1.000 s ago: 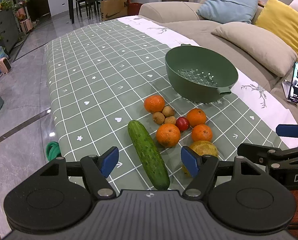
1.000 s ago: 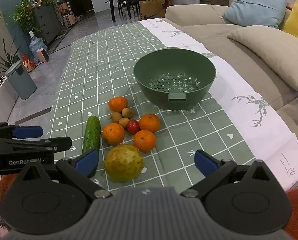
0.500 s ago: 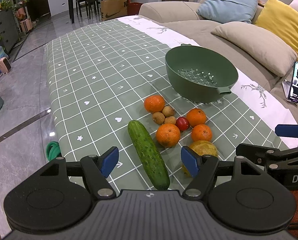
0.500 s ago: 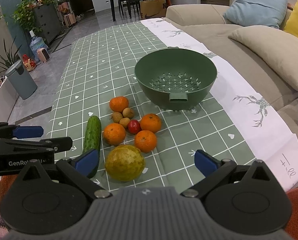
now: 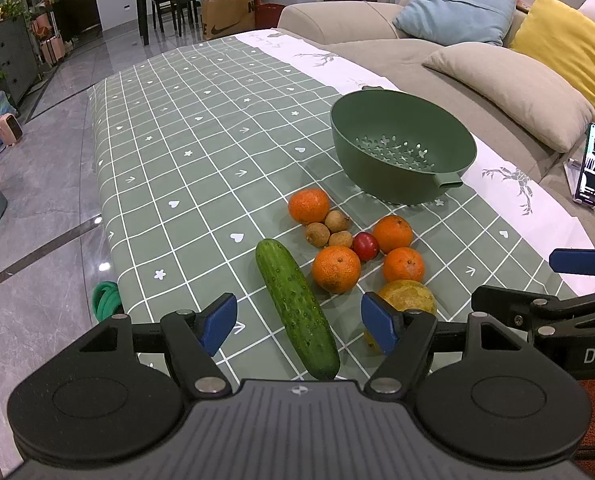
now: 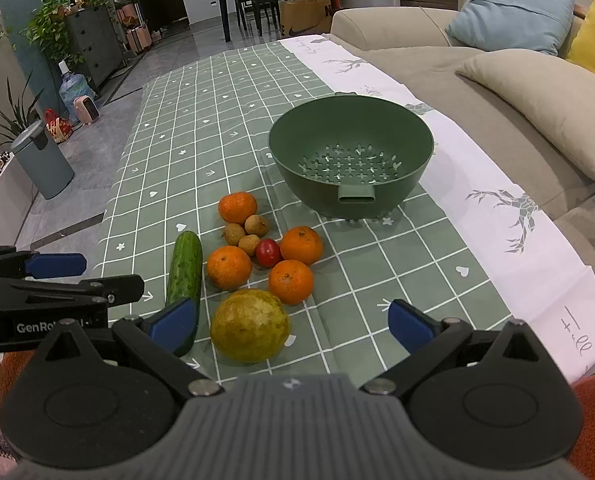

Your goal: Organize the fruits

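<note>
Right wrist view shows nothing sorted yet: the round green plastic colander (image 6: pixel 351 160) sits empty, 4 oranges (image 6: pixel 291 282) clustered before it, while both grippers (image 6: pixel 291 322) (image 5: pixel 297 322) gape, ungrasping.

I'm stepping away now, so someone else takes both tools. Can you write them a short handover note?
Left tool: open, empty, above the near end of the cucumber.
Right tool: open, empty, just behind the big yellow-green citrus.
On the cloth: four oranges, three small brown fruits, one red fruit, all loose.
Green colander: holds nothing.
Done: nothing moved in yet.
Left: presumably every fruit goes into the colander.
</note>
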